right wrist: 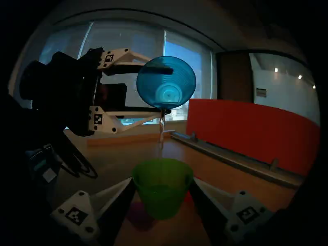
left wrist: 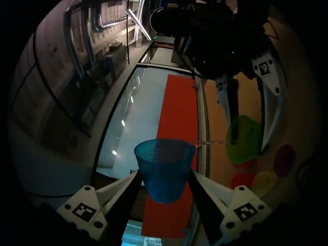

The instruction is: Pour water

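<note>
Beside the red panel (right wrist: 262, 131), left jaws clamp blue cup (left wrist: 165, 170), right jaws green cup (right wrist: 162, 184)

Translucent blue cup (right wrist: 166, 82); translucent green cup (right wrist: 162, 186). Water (right wrist: 161, 133) clear. Red partition (right wrist: 254, 127). Orange-brown desk (right wrist: 229, 176). White jaws, each carrying black-and-white square-patterned markers (right wrist: 76, 215).

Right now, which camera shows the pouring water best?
The right gripper view: the whole water stream falls from the tipped blue cup into the green cup. In the left gripper view it is a short, faint trickle off the blue cup's rim.
</note>
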Demonstrator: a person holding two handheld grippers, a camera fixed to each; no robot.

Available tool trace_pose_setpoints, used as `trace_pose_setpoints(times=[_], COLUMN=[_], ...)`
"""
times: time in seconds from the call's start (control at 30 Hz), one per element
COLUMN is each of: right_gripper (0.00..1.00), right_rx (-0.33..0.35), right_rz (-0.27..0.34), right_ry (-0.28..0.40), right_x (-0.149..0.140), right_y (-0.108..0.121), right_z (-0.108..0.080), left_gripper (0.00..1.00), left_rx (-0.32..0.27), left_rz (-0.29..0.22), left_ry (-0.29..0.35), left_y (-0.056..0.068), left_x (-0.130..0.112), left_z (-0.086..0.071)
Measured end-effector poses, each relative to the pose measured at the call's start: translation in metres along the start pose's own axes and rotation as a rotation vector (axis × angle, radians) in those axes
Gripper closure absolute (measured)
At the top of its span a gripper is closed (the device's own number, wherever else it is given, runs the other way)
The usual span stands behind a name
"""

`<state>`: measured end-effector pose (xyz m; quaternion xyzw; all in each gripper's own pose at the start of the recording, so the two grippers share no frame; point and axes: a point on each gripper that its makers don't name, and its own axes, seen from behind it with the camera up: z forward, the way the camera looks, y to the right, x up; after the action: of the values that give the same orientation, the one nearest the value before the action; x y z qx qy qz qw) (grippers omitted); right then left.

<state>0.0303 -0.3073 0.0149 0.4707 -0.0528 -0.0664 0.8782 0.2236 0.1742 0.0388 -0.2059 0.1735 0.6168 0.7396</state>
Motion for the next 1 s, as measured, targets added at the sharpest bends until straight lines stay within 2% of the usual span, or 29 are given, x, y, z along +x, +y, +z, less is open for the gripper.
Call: trace_pose_setpoints(times=[0.5,1.0], right_gripper=[0.1,0.11], right_rx=[-0.003,-0.003], right_rz=[-0.003,-0.003], right_ry=[0.0,0.001], right_x=[0.004,0.002], right_y=[0.0,0.001], right_z=[-0.003,-0.003], left_gripper=[0.22,0.22], left_rx=[0.013,0.031], left_rz=[0.036,0.118], left_ry=[0.006,0.016], left_y=[-0.004,-0.009], left_x=[0.003,0.011], left_z=[0.005,0.004])
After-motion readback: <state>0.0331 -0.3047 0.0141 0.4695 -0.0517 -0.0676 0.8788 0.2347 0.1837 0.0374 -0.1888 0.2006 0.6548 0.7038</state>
